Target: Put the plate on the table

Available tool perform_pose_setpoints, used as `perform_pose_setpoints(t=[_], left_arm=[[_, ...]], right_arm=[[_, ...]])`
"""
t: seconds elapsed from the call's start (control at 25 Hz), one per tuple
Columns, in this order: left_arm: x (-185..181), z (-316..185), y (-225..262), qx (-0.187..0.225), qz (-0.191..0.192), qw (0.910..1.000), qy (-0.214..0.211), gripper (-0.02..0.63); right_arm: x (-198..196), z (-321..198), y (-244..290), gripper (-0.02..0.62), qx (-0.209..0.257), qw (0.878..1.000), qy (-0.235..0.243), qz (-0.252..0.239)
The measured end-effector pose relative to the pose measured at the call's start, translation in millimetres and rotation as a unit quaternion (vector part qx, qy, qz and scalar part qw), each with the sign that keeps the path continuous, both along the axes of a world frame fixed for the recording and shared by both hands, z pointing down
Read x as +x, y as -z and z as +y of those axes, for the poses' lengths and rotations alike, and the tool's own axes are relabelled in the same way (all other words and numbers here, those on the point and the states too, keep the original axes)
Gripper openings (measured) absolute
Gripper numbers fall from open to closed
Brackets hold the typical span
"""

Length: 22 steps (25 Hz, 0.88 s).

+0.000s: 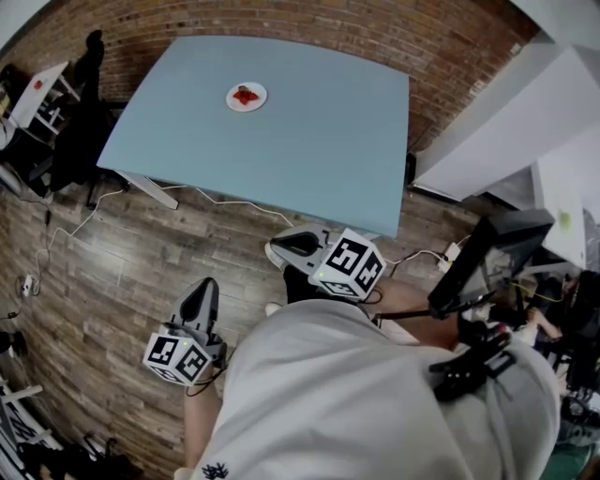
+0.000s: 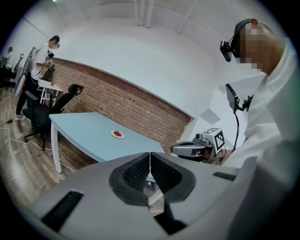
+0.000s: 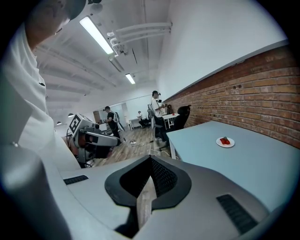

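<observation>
A small white plate (image 1: 247,96) with a red item (image 1: 246,94) on it is being shown resting flat on the light blue surface (image 1: 309,159), toward the far side, near the brick wall (image 1: 281,23). Both grippers are being held low and close to the person's light shirt (image 1: 356,403), off the near edge of the surface, over the wooden floor (image 1: 112,253) and well apart from the plate. The left gripper (image 1: 199,298) is being pointed toward the surface, its marker cube (image 1: 176,356) being turned toward the camera. In the left gripper view its jaws are being kept clenched, their ribbed pads being pressed together with nothing between them, and the plate is being framed far beyond them. The right gripper (image 1: 286,247) is being held just beside the near right corner of the surface, nearer to it than the left one. Its jaws are likewise being kept closed tip to tip and empty, the plate being shown well off to their right in the right gripper view. A black office chair (image 2: 44,110) and a white desk (image 2: 49,86) are being shown beyond the left end of the surface, and other people (image 3: 157,110) are being seen standing farther down the room.
</observation>
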<state>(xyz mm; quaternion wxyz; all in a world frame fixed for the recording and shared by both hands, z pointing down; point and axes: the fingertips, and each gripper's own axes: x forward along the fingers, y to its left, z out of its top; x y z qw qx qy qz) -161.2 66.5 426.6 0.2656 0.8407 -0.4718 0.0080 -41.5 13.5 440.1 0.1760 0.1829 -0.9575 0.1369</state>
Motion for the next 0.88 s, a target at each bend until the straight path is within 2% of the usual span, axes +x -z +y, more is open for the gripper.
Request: perform_pose_setpoints(t=[0.28, 0.88], left_arm=[[3.7, 2.1, -2.7, 0.000, 0.001, 1.0000, -0.005, 0.008], [2.0, -4.3, -11.9, -0.008, 0.012, 0.9997, -0.017, 0.008]], right_arm=[[-2.4, 8.9, -2.2, 0.008, 0.005, 1.000, 0.010, 0.006], [-5.5, 4.5, -12.4, 0.008, 0.000, 1.000, 0.002, 0.014]])
